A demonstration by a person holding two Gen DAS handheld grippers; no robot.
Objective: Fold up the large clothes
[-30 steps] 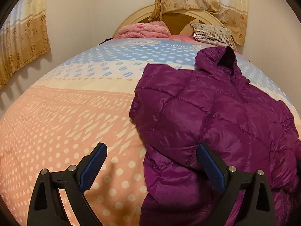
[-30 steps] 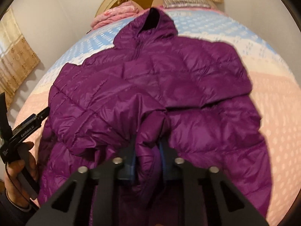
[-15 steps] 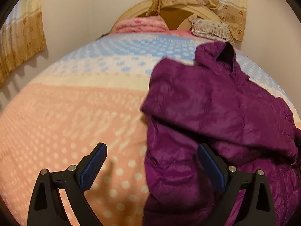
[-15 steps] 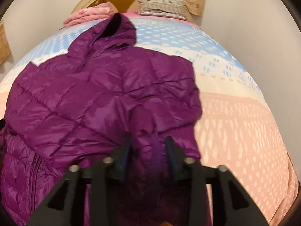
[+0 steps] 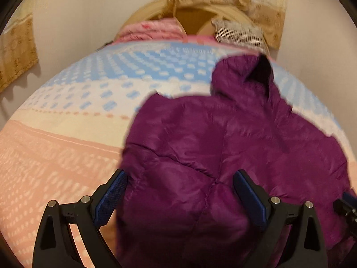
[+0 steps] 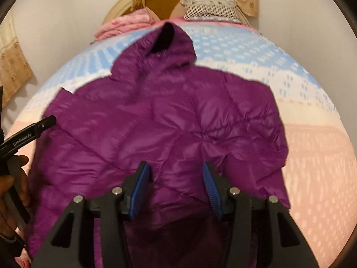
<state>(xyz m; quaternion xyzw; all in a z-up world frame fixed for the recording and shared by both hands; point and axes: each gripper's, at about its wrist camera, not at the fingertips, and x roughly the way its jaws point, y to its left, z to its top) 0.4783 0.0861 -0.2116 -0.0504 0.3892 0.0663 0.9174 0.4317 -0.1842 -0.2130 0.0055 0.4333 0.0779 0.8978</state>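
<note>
The right gripper (image 6: pixel 176 187) has let go of the sleeve, which now lies folded across the jacket (image 6: pixel 169 120); its jaws stand apart. The left gripper (image 5: pixel 178 194), still wide open, has moved over the jacket's edge.

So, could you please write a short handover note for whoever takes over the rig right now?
Left gripper: jaws wide open, holding nothing, over the jacket's left edge.
Right gripper: jaws apart, nothing pinched, jacket fabric lying below them.
Purple hooded jacket: on the bed, hood toward the headboard, both sides folded in over the body.
Left to do: fold hem and hood ends together, tidy.
</note>
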